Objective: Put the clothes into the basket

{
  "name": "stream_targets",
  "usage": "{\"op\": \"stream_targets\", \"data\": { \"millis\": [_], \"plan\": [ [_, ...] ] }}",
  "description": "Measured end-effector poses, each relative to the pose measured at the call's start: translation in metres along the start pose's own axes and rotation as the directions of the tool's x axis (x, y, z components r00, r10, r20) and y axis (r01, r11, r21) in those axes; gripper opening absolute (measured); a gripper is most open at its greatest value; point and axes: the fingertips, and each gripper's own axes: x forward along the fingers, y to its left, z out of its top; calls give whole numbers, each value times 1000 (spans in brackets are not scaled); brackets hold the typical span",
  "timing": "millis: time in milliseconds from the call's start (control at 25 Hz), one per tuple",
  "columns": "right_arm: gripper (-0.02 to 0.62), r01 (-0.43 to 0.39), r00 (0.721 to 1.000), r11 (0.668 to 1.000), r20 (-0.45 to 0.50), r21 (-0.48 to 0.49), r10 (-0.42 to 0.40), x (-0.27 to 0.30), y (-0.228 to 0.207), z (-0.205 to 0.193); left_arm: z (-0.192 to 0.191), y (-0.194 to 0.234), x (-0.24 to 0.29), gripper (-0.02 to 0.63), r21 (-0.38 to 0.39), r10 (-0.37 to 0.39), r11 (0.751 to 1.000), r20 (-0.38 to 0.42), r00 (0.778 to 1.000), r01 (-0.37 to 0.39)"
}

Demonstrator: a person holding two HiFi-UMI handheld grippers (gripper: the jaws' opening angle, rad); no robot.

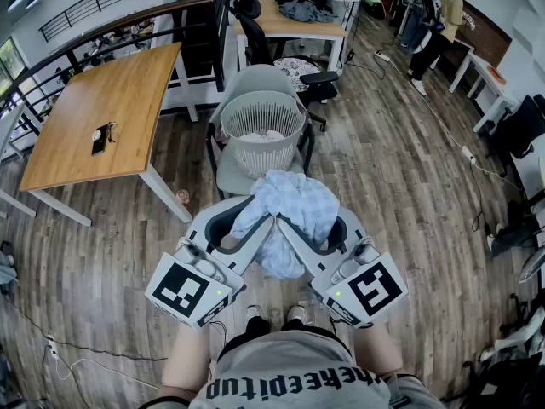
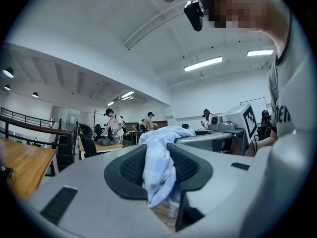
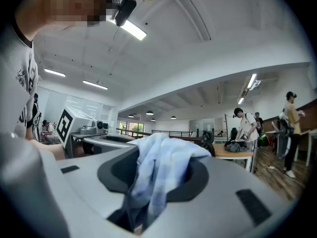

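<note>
Basket (image 1: 247,153) noted as white and slatted, standing upright on the seat of a grey chair (image 1: 255,79), mouth facing up, with some pale laundry (image 1: 271,135) already lying inside. 1 pale blue checked cloth (image 1: 294,207) is held bunched in the air, clear of the basket and just short of its near rim. The bundle is carried by 2 grippers, so its long axis runs side to side between them, with loose folds hanging below. The left gripper (image 1: 243,226) is closed on the cloth's left part, fabric being pinched between the dark pads in the left gripper view. The right gripper (image 1: 313,233) is clamped likewise on the right part. Both are held level with tips angled inward toward each other. The basket lies straight ahead of the tips, about midway between them, so neither hand is judged nearer. A joint forward carry over the rim is judged to be needed before any release.
</note>
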Motion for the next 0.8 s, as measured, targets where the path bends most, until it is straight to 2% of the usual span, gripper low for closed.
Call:
{"op": "stream_targets", "data": {
  "millis": [640, 800],
  "plan": [
    [147, 47, 999, 998, -11, -29, -48, 32, 22, 0, -3, 30, -23, 133, -3, -37, 999, 16, 999, 37],
    [147, 68, 998, 998, -13, -5, -68, 38, 30, -2, -5, 36, -32, 133, -13, -54, 998, 28, 998, 54]
  ]
}}
